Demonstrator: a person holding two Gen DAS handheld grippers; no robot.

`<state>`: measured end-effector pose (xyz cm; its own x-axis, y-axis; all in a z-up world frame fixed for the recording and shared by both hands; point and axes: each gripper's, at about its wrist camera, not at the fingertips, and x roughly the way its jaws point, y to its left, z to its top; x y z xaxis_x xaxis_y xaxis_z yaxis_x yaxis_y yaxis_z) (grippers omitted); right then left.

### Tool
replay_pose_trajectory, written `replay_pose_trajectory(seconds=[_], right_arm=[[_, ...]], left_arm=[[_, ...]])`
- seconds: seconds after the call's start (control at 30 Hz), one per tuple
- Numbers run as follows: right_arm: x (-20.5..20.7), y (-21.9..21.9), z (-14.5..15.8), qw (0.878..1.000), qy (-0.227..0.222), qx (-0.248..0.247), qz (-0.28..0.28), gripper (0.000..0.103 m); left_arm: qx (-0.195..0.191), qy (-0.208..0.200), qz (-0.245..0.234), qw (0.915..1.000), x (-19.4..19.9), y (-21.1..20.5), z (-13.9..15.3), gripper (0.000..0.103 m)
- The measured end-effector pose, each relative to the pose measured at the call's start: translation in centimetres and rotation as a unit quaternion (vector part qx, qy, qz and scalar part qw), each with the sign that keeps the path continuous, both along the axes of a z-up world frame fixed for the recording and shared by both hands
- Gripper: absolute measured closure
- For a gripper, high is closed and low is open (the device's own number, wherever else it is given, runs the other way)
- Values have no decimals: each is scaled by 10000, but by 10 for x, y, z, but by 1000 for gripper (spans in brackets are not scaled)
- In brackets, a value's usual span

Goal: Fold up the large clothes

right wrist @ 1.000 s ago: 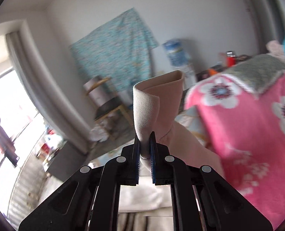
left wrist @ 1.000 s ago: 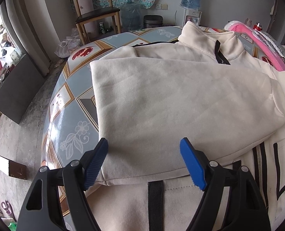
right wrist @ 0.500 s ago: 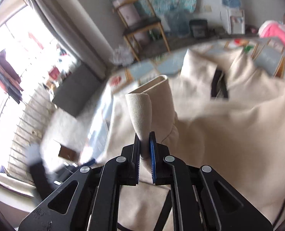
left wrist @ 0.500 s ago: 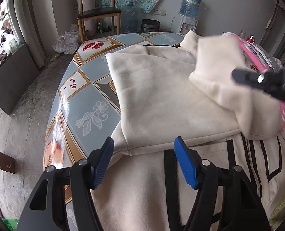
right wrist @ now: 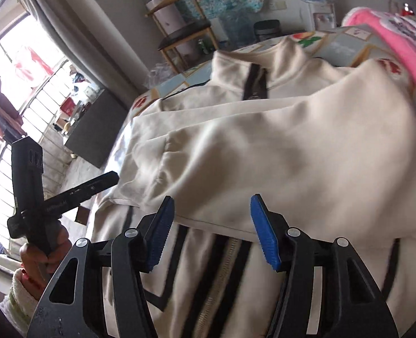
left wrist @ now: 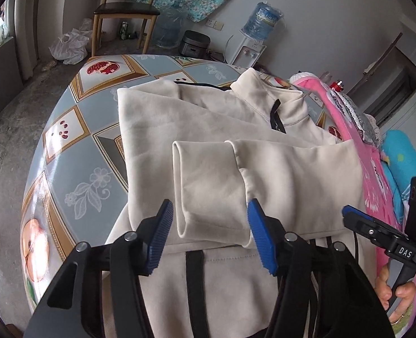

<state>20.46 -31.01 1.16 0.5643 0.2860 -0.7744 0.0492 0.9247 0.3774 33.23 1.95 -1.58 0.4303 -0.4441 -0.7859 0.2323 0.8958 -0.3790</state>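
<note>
Both sleeves laid across cream jacket (left wrist: 236, 174) on tabletop (left wrist: 67, 129); body fold left. Left claw (left wrist: 208, 228) closing, right claw (right wrist: 212, 228) opening, nothing pinched.

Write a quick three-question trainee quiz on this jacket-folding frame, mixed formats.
1. True or false: the right claw is clamped on a cuff.
2. The right sleeve's cuff lies: A) on the floor B) across the cream jacket C) on the chair.
3. Fill in: the jacket lies on a patterned ____.

Key: 1 false, its jaws are opening with nothing between them. 2 B. 3 table.
</note>
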Motion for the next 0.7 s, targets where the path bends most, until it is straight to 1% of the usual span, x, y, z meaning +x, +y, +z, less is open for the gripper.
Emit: replay_pose_trajectory(seconds=[0.07, 0.17, 0.27, 0.33, 0.4, 0.43, 0.53, 0.57, 0.63, 0.7], right_arm=[[-10, -29, 6, 9995, -97, 5, -317, 48], [-15, -70, 18, 9961, -289, -149, -817, 48], [-8, -112, 25, 9910, -414, -101, -1267, 48], [4, -139, 23, 9878, -317, 27, -1525, 48], [12, -164, 18, 9841, -173, 238, -1754, 47], [15, -173, 16, 9824, -124, 308, -1837, 46], [18, -188, 10, 9792, -60, 472, -1972, 46], [17, -189, 9, 9789, -55, 502, -1981, 46], [16, -189, 6, 9791, -49, 502, -1972, 46], [15, -188, 4, 9796, -41, 487, -1948, 46]], left_arm=[[27, 137, 88, 9999, 13, -3, -7, 54], [-23, 442, 268, 9987, 38, -3, -18, 56], [-30, 738, 402, 9965, 59, -2, -29, 59], [-84, 794, 433, 9959, 65, -3, -29, 60], [37, 763, 399, 9963, 68, -9, -27, 67], [86, 748, 376, 9965, 69, -11, -26, 76], [216, 673, 283, 9971, 70, -17, -25, 94], [269, 598, 222, 9976, 70, -19, -23, 97], [344, 373, 140, 9986, 70, -22, -13, 98], [184, 91, 101, 9997, 71, -21, 7, 98]])
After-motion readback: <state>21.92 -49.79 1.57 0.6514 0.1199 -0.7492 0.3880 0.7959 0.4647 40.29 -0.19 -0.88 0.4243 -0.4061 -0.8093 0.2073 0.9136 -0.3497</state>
